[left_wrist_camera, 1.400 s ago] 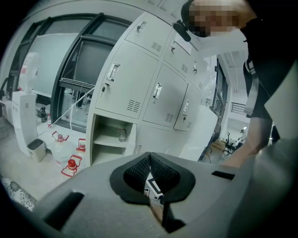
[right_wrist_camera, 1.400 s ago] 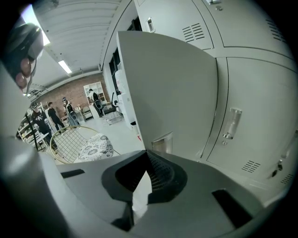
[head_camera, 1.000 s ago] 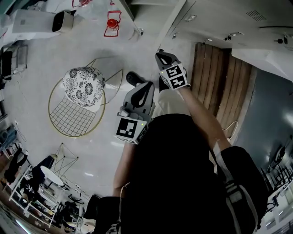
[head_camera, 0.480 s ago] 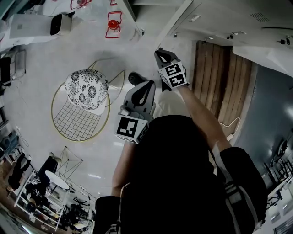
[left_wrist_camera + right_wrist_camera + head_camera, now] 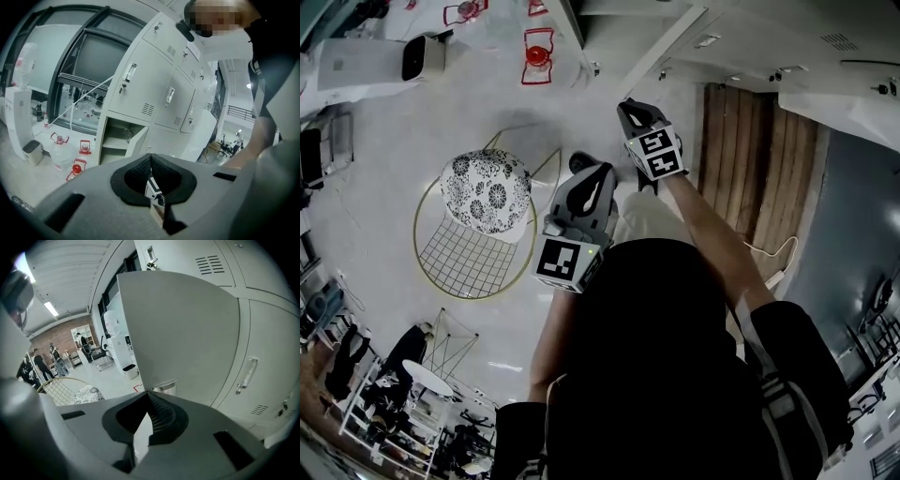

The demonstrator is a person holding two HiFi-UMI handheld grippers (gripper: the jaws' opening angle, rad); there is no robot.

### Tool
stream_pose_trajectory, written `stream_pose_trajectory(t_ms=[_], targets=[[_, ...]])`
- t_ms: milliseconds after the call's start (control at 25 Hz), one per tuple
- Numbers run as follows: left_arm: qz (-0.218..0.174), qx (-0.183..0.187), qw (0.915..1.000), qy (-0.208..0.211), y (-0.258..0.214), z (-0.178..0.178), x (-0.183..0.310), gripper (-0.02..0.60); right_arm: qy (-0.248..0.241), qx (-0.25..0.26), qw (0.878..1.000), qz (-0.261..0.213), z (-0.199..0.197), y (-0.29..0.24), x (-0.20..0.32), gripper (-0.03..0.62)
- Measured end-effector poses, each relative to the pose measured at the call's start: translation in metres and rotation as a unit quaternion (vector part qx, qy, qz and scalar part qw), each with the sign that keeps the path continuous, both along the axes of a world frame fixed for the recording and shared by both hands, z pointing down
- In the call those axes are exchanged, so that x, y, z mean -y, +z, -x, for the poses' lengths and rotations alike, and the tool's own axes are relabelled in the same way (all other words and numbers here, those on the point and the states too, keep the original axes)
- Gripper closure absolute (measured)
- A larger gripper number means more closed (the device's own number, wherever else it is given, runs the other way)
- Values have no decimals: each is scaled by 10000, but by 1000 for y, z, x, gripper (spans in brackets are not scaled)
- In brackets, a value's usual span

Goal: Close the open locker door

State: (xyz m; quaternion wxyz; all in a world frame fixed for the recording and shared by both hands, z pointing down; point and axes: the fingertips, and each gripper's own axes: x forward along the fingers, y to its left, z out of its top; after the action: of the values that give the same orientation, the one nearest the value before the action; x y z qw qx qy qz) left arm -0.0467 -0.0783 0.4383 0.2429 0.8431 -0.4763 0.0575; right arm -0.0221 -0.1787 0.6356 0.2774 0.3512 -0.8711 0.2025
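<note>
your right gripper [image 5: 148, 394] has its jaws pressed together on nothing, close in front of the swung-out pale grey metal locker door [image 5: 183, 329]. your left gripper [image 5: 151, 157] matches. the doorless-looking compartment [image 5: 114, 138] holds a shelf; its contents are unclear.

The left hand-held gripper [image 5: 151, 158] has its jaws closed, tips meeting. Beyond it stands a bank of grey lockers [image 5: 154, 89]. One low compartment [image 5: 112, 140] is open, its locker door [image 5: 137, 139] swung outward. At the far left, red-capped water jugs [image 5: 60, 152] sit on the floor near a tall white appliance [image 5: 18, 117].
</note>
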Motion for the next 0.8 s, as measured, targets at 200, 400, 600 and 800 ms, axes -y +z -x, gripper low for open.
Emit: stream_pose_trajectory(t_ms=[200,400,600,800], targets=[[0,-42,10000,9,1,21,13,563,112,-57,9999,-33,12,-1,13,592],[94,54,9999,11,3,43,24,563,275,-81,9996,-40,27,-1,23,592],[-100,-95,9999,49,1,60,36,563,430,-93,9990,-19,40,1,34,594],[-39,-159,9998,-71,6,86,45,563,543,-134,9984,-35,51,3,41,595]])
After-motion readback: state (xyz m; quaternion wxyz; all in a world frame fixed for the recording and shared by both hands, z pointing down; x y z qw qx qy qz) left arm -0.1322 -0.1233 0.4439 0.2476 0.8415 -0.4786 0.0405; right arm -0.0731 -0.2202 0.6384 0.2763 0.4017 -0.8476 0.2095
